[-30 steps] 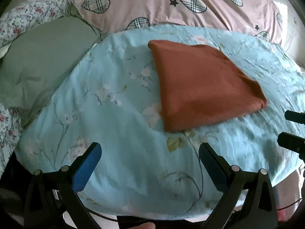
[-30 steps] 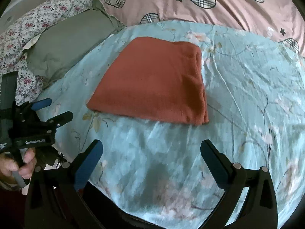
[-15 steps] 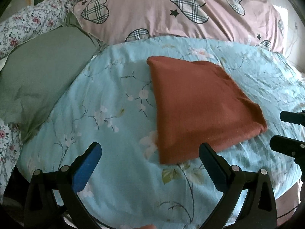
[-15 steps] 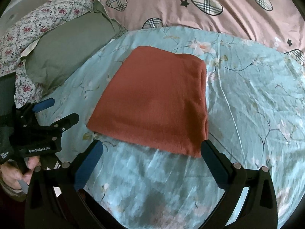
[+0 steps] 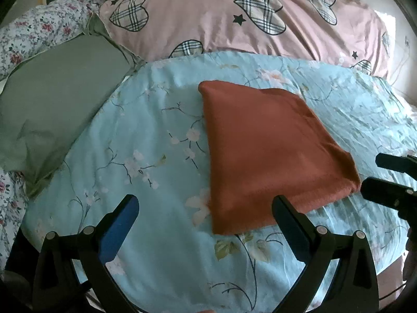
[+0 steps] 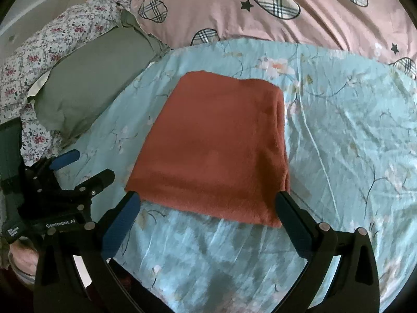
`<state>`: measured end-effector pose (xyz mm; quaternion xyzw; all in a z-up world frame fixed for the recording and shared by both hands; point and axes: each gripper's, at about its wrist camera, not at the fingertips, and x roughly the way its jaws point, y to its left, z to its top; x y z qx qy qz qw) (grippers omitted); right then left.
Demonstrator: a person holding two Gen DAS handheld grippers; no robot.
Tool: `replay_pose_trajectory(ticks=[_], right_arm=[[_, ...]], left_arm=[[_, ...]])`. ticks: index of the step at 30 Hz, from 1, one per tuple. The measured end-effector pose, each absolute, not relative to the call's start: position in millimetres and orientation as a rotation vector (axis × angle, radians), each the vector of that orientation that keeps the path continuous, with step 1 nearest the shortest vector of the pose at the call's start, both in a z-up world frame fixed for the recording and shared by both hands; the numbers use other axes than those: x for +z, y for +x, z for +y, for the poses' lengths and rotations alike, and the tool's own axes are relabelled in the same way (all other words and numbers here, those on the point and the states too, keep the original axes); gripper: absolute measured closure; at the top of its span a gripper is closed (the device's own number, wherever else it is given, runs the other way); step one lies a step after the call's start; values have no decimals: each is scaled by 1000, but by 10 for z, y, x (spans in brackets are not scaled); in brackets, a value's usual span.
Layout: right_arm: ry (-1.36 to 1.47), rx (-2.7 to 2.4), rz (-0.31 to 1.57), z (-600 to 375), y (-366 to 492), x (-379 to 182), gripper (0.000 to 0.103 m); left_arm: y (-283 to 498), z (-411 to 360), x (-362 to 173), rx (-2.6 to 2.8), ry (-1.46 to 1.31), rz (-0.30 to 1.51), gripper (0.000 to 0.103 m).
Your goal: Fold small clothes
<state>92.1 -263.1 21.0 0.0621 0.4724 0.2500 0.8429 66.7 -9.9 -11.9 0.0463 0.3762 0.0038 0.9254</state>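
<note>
Since a second ago both of my grippers have pushed forward over the bed, so the rust-red folded cloth [image 5: 271, 156] now sits lower and larger in both wrist views, with its near edge almost level with my fingertips. Going from the left: a grey-green pillow [image 5: 52, 109] lies at the left edge of the light blue floral sheet [image 5: 146, 140], against a small-flowered quilt [image 5: 39, 31], with the pink heart-print duvet [image 5: 234, 20] bunched behind; none of it touches the cloth. My left gripper [image 5: 206, 216] hangs with its fingers spread wide and empty, and the cloth's near left corner lies just ahead of it, with its right finger crossing the near edge in the picture. I judge I am lined up on that corner to pick up the near edge for another fold. The cloth itself lies flat in the middle of the sheet, already doubled, its thick folded side running along the right. My right gripper [image 6: 208, 208] is likewise spread and empty, straddling the near edge, so the cloth's whole width falls between its two fingers; whether the tips touch the fabric I cannot tell. The wide stance suits a flat garment: I judge each gripper is meant to take one near corner.
</note>
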Motion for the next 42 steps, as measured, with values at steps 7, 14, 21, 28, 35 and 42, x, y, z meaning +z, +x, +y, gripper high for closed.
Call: replay_pose_trajectory(ticks=[7,14,21,28,35,42], right_arm=[[143,514,1003,-2670,878,195,1],[140,510,997,-2677,844,219,1],[134,512,993,-2656,816,255,1],[131,518,981,-2624,791,300,1],[128,518,982,-2594,768,307,1],[127,518,982,-2574,748,314,1]], left_arm=[[611,-124,-104,-2,97,769,1],[571,-117,-83,-12,94,764,1],[534,-117,-53,-24,100,754,1],[512,-92,-34,-29,96,748,1],[491,-87,-12,-30,93,741,1],[462,-90,-2,-25,91,737,1]])
